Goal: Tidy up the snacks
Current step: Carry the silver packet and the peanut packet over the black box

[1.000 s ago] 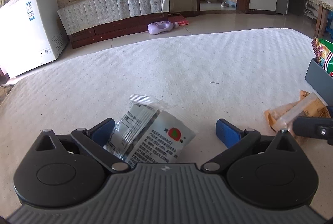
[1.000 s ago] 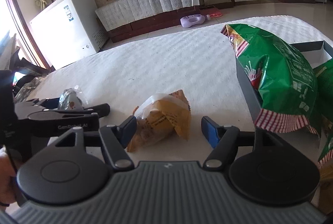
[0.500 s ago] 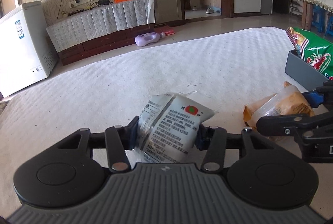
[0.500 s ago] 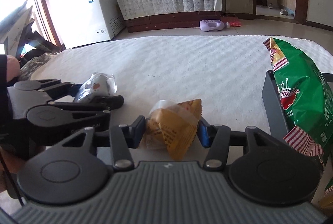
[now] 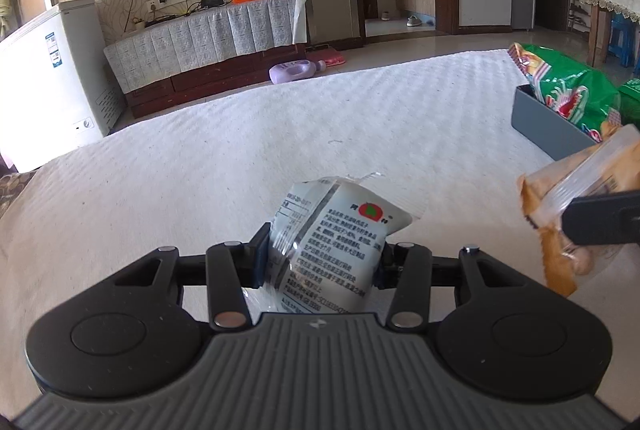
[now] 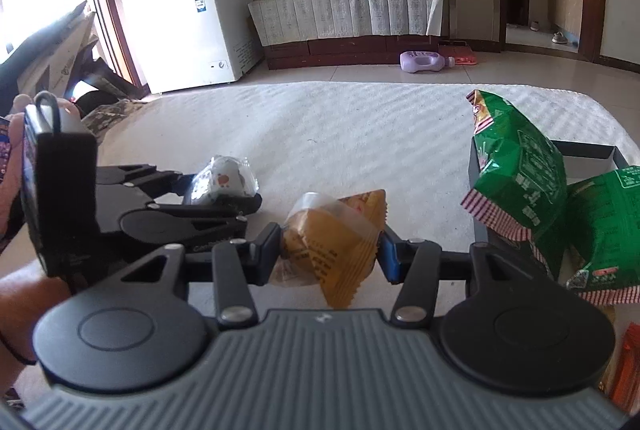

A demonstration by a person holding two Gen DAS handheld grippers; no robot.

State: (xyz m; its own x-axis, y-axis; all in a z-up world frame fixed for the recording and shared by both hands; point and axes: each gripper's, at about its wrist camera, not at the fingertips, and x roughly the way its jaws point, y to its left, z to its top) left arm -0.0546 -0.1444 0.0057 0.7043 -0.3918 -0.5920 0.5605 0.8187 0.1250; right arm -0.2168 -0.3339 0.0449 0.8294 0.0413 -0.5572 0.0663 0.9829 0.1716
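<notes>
My left gripper [image 5: 320,258] is shut on a clear snack packet with black print and a red logo [image 5: 332,230], held above the white cloth. The same packet shows in the right wrist view [image 6: 224,182], left of my right gripper. My right gripper [image 6: 329,252] is shut on a yellow-orange wrapped snack [image 6: 332,238], lifted off the cloth. That snack also shows at the right edge of the left wrist view [image 5: 568,214]. A dark grey box [image 5: 548,126] to the right holds green snack bags [image 6: 520,166].
The white textured cloth [image 5: 240,158] covers the work surface. An orange packet [image 6: 628,366] lies at the lower right beside the grey box. A white freezer [image 6: 188,26], a TV cabinet and a purple bottle [image 6: 424,61] stand on the floor beyond.
Both grippers closed on their snacks, the left on the clear packet, the right on the yellow one, and lifted them off the cloth. The grey box now looks nearer.
</notes>
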